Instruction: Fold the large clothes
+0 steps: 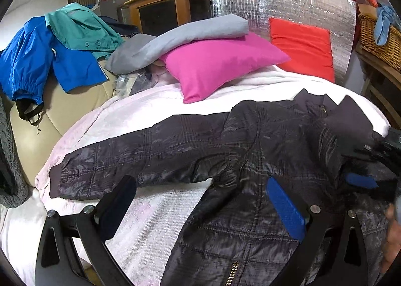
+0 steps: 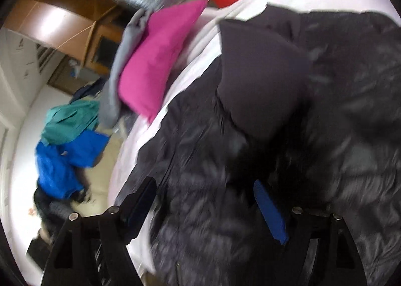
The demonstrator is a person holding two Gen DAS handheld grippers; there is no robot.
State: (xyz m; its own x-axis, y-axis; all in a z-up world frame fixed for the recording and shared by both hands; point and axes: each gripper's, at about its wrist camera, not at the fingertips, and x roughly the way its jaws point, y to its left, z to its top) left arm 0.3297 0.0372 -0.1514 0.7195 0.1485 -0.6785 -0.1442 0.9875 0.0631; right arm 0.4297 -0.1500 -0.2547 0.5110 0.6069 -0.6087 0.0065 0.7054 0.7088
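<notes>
The dark quilted jacket [image 1: 250, 150] lies front-up on the bed [image 1: 140, 108], over a pale pink-white blanket [image 1: 155, 215]. Its one long sleeve [image 1: 130, 158] stretches out flat toward the bed's edge, and the zip runs down toward me.

My left gripper [image 1: 200, 210] hangs spread over the jacket's side below the armpit, pinching nothing; one blue pad [image 1: 284, 210] sits above the fabric, the other finger above the blanket.

My right gripper [image 2: 208, 213] is spread too, with nothing pressed between the pads. The right wrist view is smeared, but it shows the other sleeve's plain dark cuff [image 2: 263, 78] lying across the jacket's chest.

My worries from here:
- That folded-in sleeve looks puffy and slick; left unpinned, I judge it may spring back or slide off the chest.
- If I pinch only the shiny outer shell, the padding underneath could stay put and the fold would bunch.
- The blanket is soft and loose, so a low grab at the long sleeve might catch blanket as well and drag it along.
- The pink pillow [image 1: 215, 65] sits near the shoulder and could block a wide swing.
</notes>
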